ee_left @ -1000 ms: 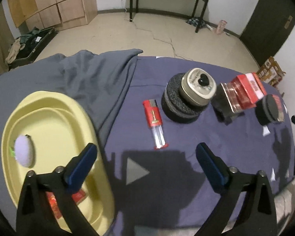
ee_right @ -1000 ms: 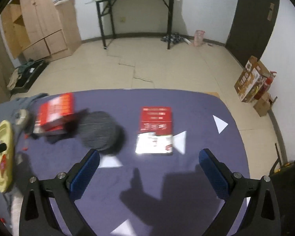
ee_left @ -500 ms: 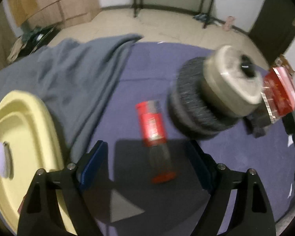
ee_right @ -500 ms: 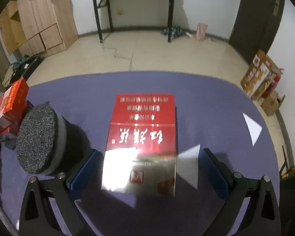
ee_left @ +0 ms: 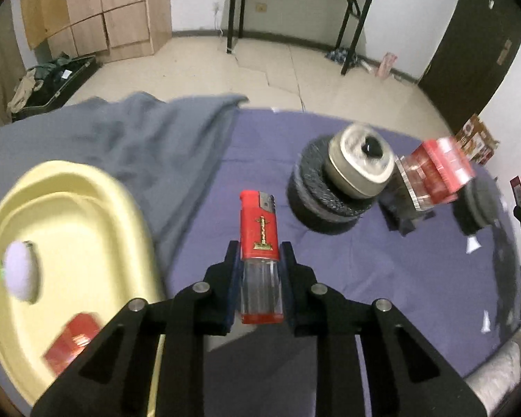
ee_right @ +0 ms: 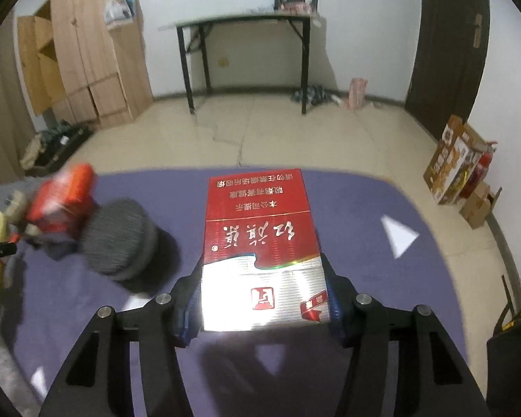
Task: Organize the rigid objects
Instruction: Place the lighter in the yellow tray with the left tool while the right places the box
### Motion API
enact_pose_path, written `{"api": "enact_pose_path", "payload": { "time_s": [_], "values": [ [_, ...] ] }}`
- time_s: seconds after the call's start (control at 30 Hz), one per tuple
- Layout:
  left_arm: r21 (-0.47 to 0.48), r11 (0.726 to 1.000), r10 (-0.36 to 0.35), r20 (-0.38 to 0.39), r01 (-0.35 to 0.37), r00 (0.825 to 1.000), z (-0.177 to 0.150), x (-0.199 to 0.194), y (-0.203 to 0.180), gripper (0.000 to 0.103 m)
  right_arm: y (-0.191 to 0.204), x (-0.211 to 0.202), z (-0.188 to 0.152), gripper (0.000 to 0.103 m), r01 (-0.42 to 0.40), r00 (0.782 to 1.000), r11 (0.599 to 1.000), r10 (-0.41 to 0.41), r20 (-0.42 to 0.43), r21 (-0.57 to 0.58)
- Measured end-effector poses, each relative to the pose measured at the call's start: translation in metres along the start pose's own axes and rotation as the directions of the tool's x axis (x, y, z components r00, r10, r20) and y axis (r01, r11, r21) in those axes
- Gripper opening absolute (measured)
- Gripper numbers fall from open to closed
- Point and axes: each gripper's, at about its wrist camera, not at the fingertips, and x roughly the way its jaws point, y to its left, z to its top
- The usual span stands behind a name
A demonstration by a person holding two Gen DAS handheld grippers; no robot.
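Lighter (ee_left: 259, 243) is sitting between the fingers of the left hand-held gripper (ee_left: 259, 260), which is clenching it by its clear lower body; its red top is pointing away, over the purple-covered bench (ee_left: 382, 271). To the left, a yellow tray (ee_left: 97, 229) is holding a pale round thing (ee_left: 19, 271) and a small red item (ee_left: 73, 342), both blurred. A grey cloth (ee_left: 149, 146) is lying on the far left part of the bench, touching the tray's far rim. Right of the lighter, a round tin (ee_left: 359, 163) is resting on a dark pad (ee_left: 316, 194), and further right a red box (ee_left: 437, 173) is standing tilted.

The right hand-held gripper (ee_right: 264, 299) is grasping a red and silver pack (ee_right: 260, 243) by its near silver end, the blue pads pressing both long sides; the pack is lying flat, pointing away. Left of it, another dark pad (ee_right: 118, 239) is standing on the bench, with the blurred red box (ee_right: 62, 194) just beyond it. A black desk (ee_right: 246, 24) is standing by the far wall.
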Motion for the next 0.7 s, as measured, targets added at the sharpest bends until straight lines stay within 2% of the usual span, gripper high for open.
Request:
{"api": "enact_pose_path", "payload": {
  "time_s": [0.1,0.2,0.3,0.33,0.4,0.5,0.53,0.57,0.67,0.7],
  "values": [
    [-0.045,0.999,-0.004,0.049,0.006,0.999,-0.003,-0.043,0.029,0.023,0.0,-0.053,-0.005,0.056,-0.029,0.999,0.999,0.03,0.033,-0.023],
    [-0.097,0.995,0.032,0.103,-0.023,0.994,-0.005,-0.087,0.075,0.023,0.023,-0.097,-0.002,0.056,-0.071,0.995,0.992,0.078,0.066,-0.104],
    [-0.163,0.984,0.087,0.12,-0.066,0.989,-0.014,-0.118,0.123,0.023,0.071,-0.133,0.01,0.056,-0.176,0.978,0.966,0.193,0.076,-0.19],
    [-0.169,0.979,0.135,0.117,-0.115,0.984,-0.022,-0.127,0.142,0.023,0.09,-0.138,0.013,0.056,-0.218,0.97,0.953,0.236,0.065,-0.208],
    [-0.163,0.974,0.174,0.097,-0.157,0.98,-0.037,-0.133,0.168,0.023,0.125,-0.14,0.02,0.056,-0.291,0.95,0.925,0.31,0.04,-0.244],
    [-0.19,0.966,0.186,0.052,-0.174,0.981,-0.059,-0.127,0.192,0.023,0.203,-0.133,0.02,0.056,-0.409,0.906,0.852,0.422,-0.034,-0.327],
    [-0.185,0.967,0.187,0.036,-0.177,0.982,-0.069,-0.12,0.199,0.023,0.238,-0.123,0.015,0.056,-0.462,0.881,0.812,0.466,-0.079,-0.358],
    [-0.184,0.968,0.177,0.024,-0.169,0.984,-0.076,-0.114,0.203,0.023,0.257,-0.117,0.012,0.056,-0.483,0.87,0.791,0.481,-0.106,-0.376],
    [-0.183,0.972,0.142,-0.026,-0.144,0.99,-0.095,-0.084,0.207,0.023,0.339,-0.085,-0.019,0.056,-0.551,0.832,0.692,0.501,-0.24,-0.465],
    [-0.181,0.973,0.135,-0.045,-0.141,0.99,-0.098,-0.077,0.206,0.023,0.356,-0.077,-0.026,0.056,-0.562,0.825,0.673,0.498,-0.267,-0.481]
  ]
}}
